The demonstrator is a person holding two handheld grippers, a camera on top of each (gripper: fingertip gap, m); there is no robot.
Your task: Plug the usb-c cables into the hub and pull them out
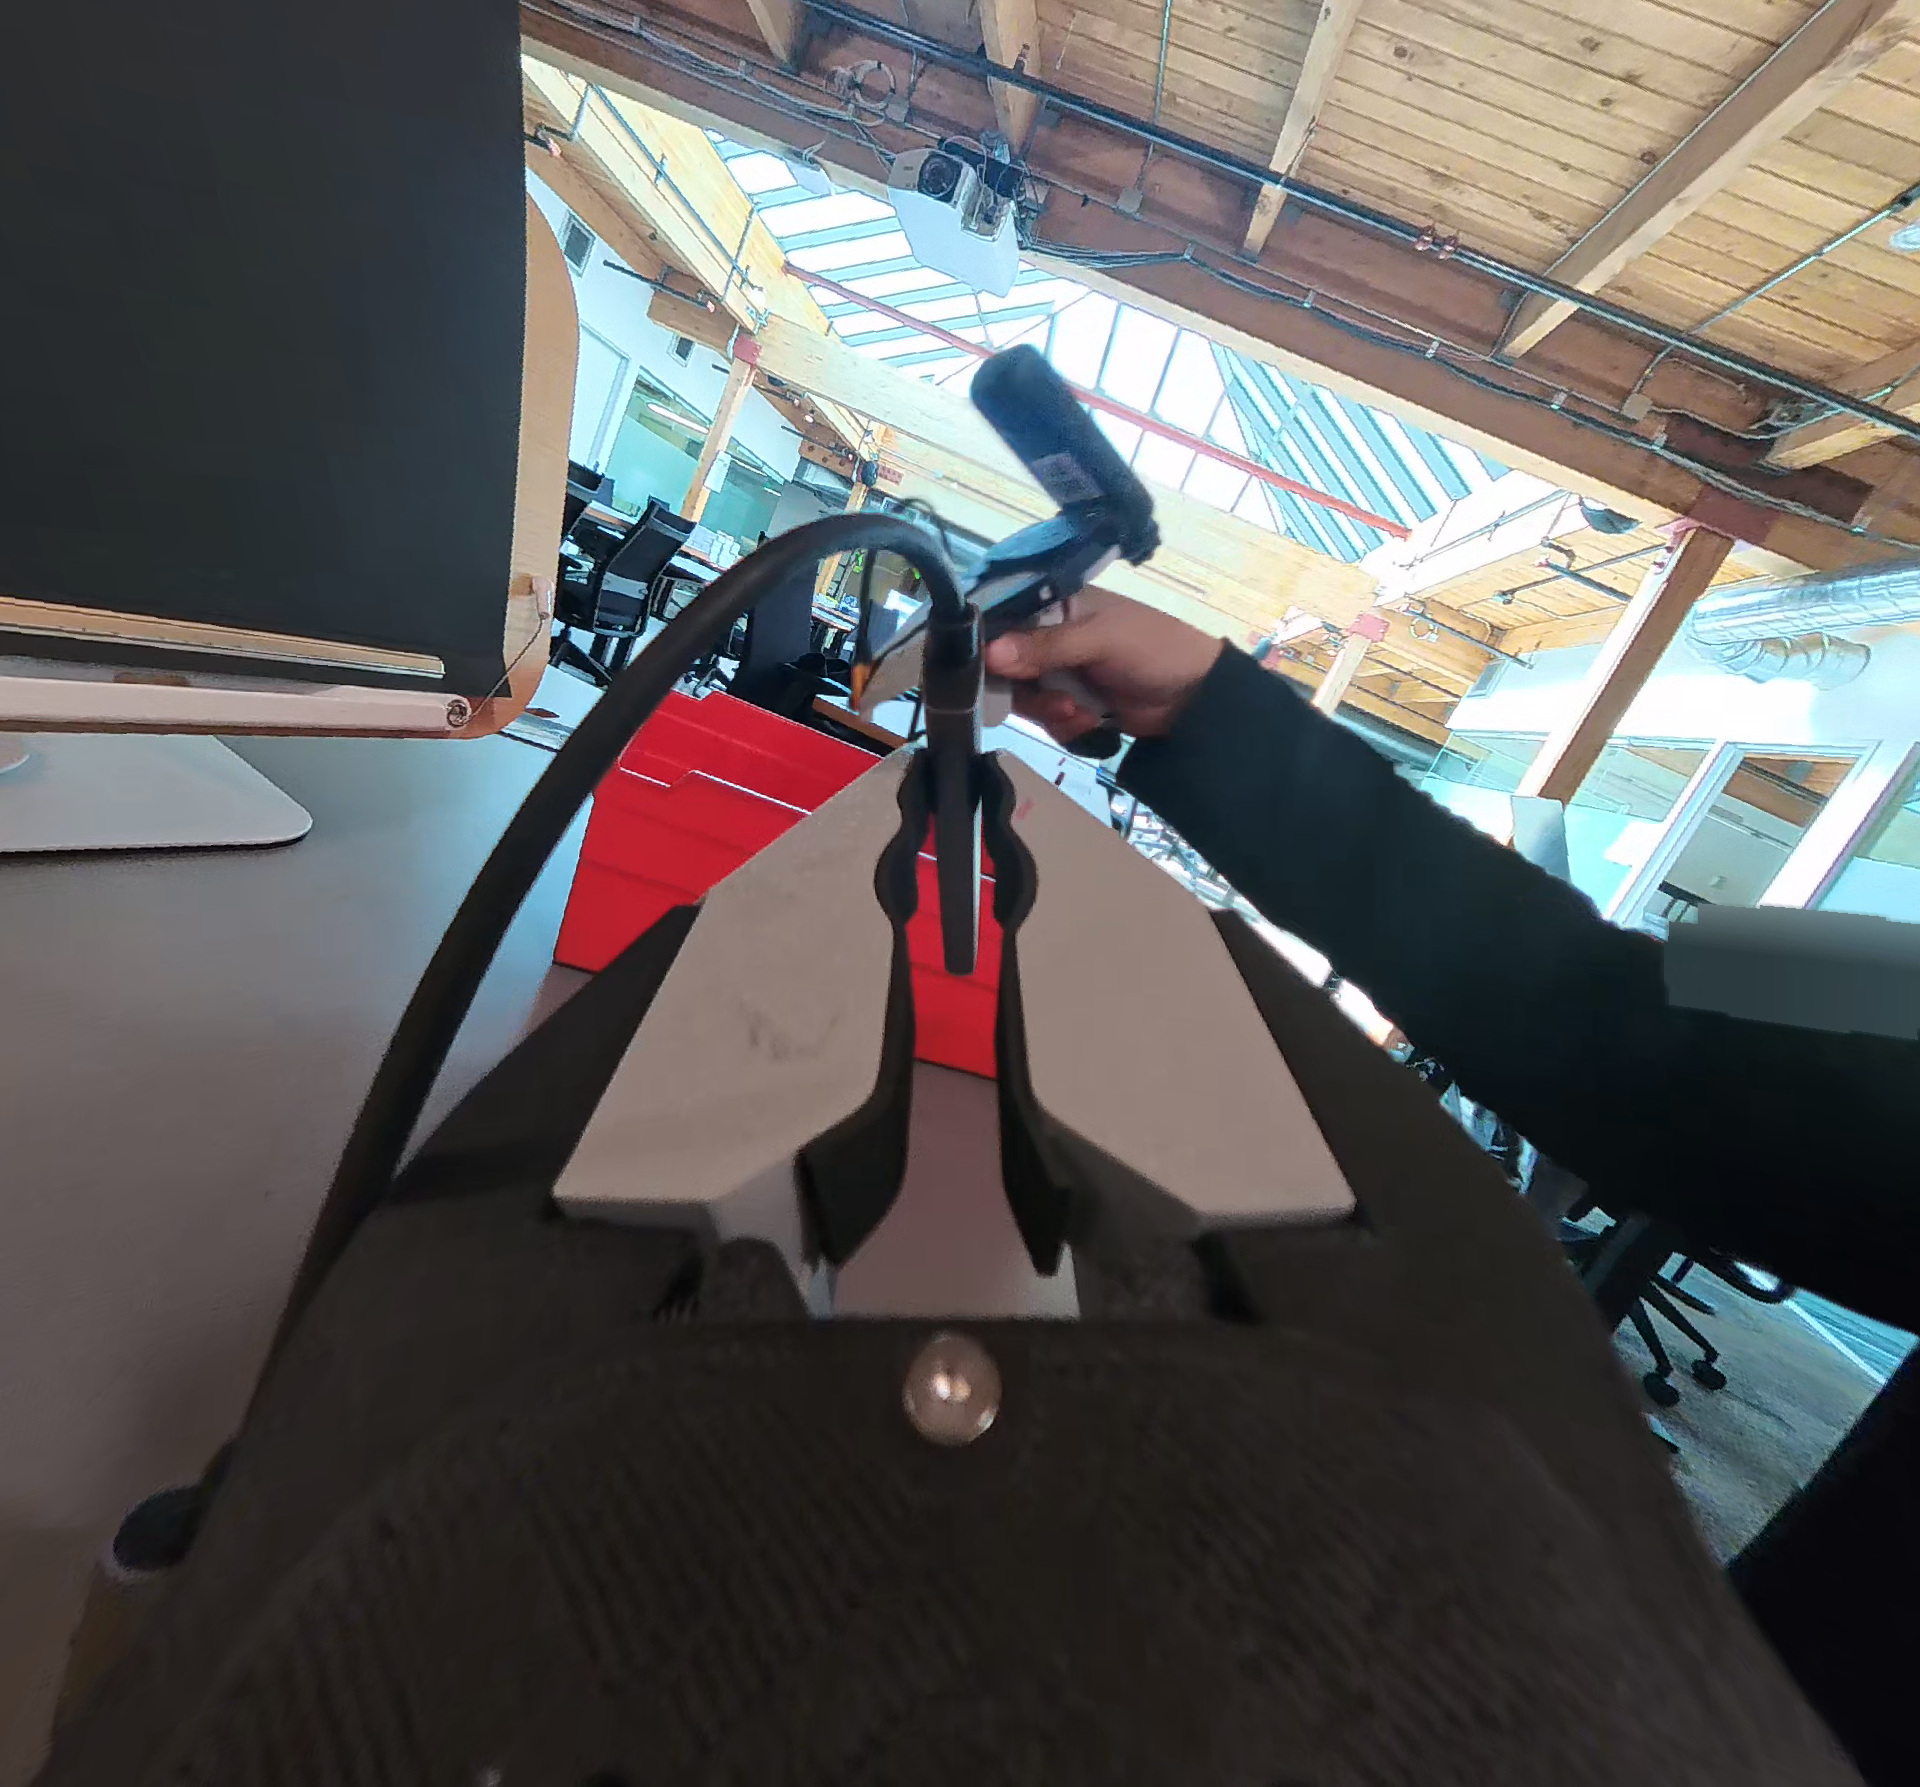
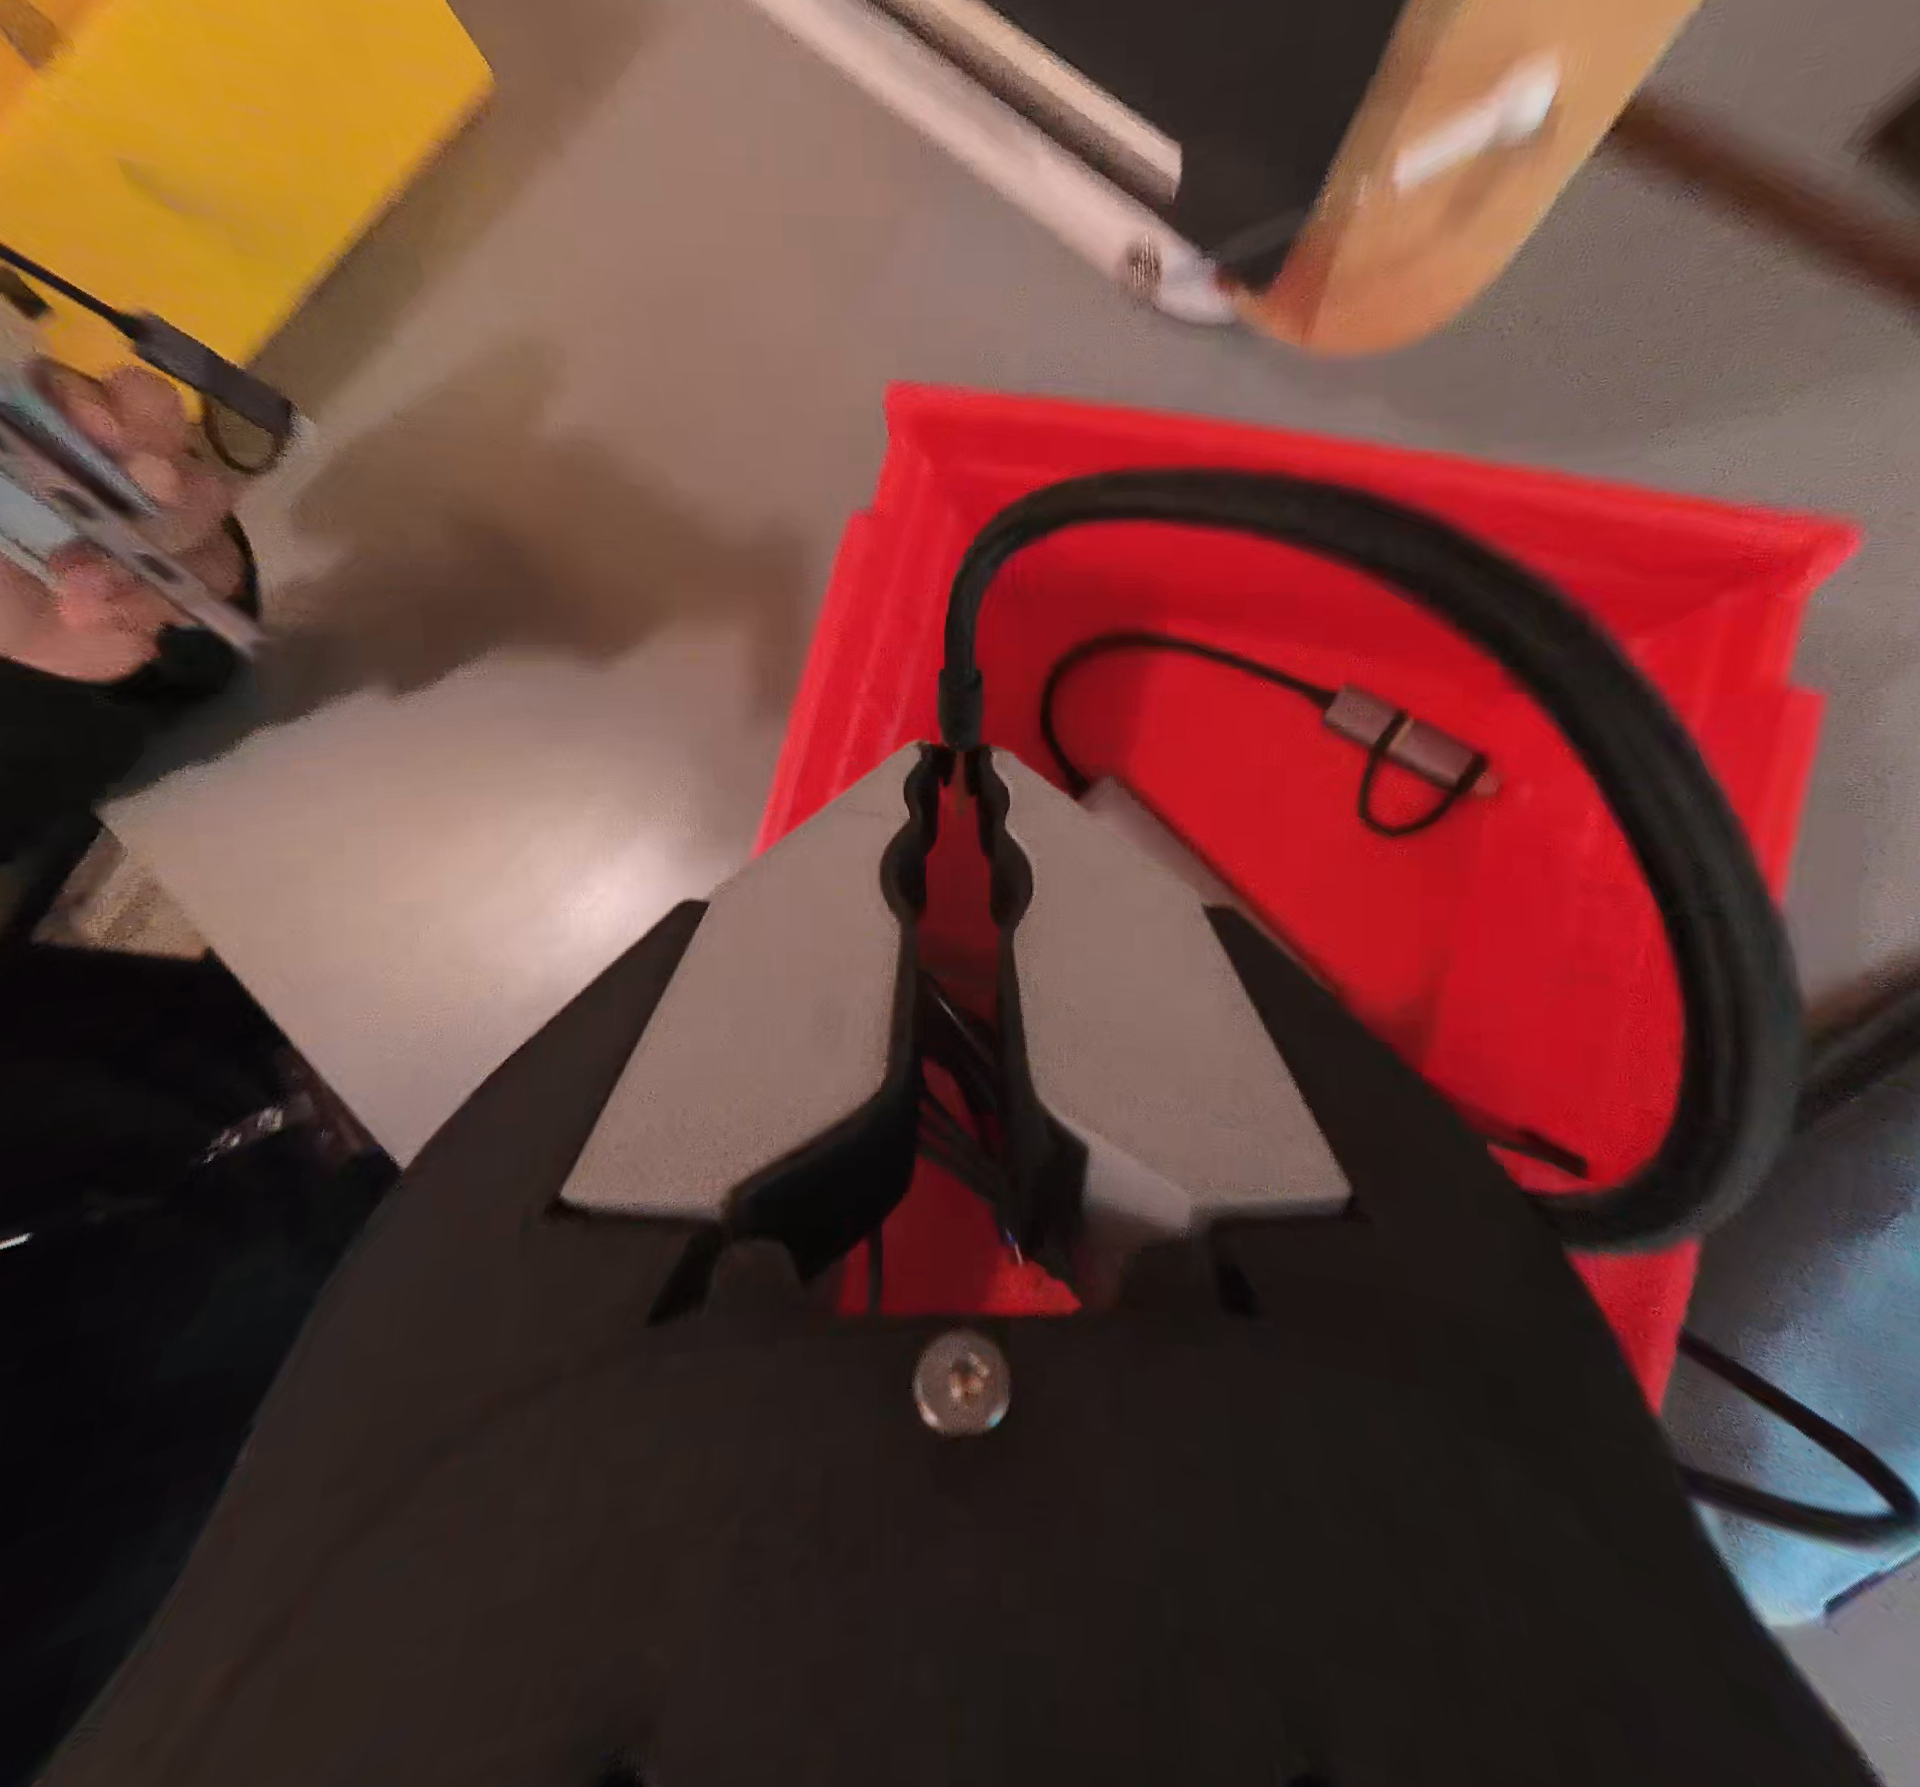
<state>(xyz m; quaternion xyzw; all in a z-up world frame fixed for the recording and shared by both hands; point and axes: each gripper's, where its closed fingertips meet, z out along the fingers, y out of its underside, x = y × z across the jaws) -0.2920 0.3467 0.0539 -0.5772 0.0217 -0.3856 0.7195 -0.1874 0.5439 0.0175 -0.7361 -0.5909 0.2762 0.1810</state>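
Both grippers clamped on black cable ends above the red bin.

My left gripper (image 1: pixel 951 781) pinches a cable plug (image 1: pixel 954 802) upright; its cable (image 1: pixel 540 802) arcs left over the grey table (image 1: pixel 208 989); my right gripper (image 2: pixel 951 771) grips a thick cable (image 2: pixel 1558 698) coiled over the red bin (image 2: pixel 1351 906); a small adapter cable (image 2: pixel 1392 740) lies inside; open table left; yellow bin (image 2: pixel 208 75) far left.

2 grippers: left gripper (image 1: pixel 951 781), right gripper (image 2: pixel 951 761). 2 thick black cables (image 2: pixel 1558 657), 1 per gripper. 1 red bin (image 2: pixel 1299 906). 1 yellow bin (image 2: pixel 187 96). 1 thin adapter cable (image 2: pixel 1392 745) inside red bin.
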